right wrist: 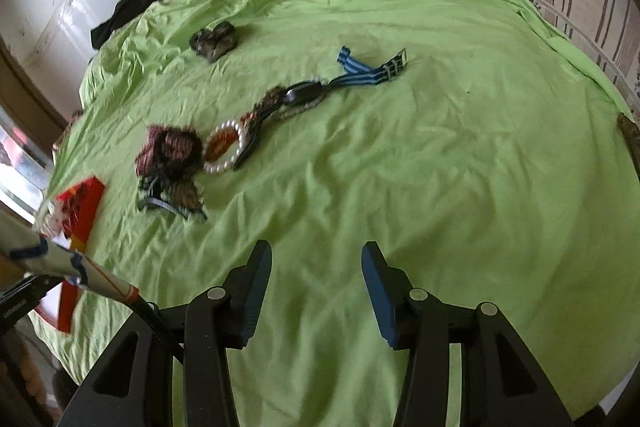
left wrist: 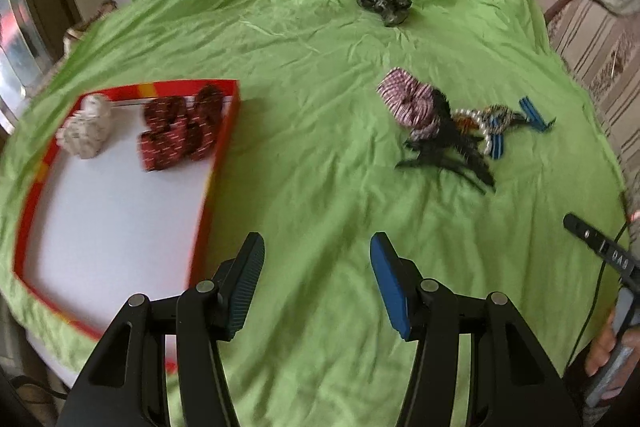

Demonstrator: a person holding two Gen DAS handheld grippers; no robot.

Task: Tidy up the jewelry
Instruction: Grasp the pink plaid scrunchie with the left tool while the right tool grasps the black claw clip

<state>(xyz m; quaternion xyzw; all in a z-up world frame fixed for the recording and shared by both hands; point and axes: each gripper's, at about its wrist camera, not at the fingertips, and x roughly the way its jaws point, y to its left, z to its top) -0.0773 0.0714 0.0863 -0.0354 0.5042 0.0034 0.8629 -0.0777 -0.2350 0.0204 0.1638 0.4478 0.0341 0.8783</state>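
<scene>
Left gripper (left wrist: 316, 247): jaws spread, nothing between them, hovering over bare green sheet (left wrist: 320, 187) just right of the red-rimmed tray (left wrist: 222, 147). Right gripper (right wrist: 316, 255): also spread and empty, over open sheet.

Tray sits to your near left. In it, at the far end: a white scrunchie (left wrist: 86, 127) and a dark red scrunchie (left wrist: 180, 127), side by side, apparently touching.

The loose pile lies ahead and right of your left gripper, ahead and left of your right one. From the right wrist view it runs as a chain, long axis slanting from near-left to far-right: black claw clip (right wrist: 168, 203) nearest, pink striped scrunchie (right wrist: 168, 151) touching it, then pearl bracelet (right wrist: 224, 147), then a dark watch-like piece too blurred to name, ending in the blue striped strap (right wrist: 360, 73), which points far-right.

A dark scrunchie (right wrist: 214, 41) sits alone, farther off, well apart from the chain.

Judgement: the near end of the chain, clip and pink scrunchie, is closest to the tray side, so your left hand looks better placed for it. The strap end favours your right.
</scene>
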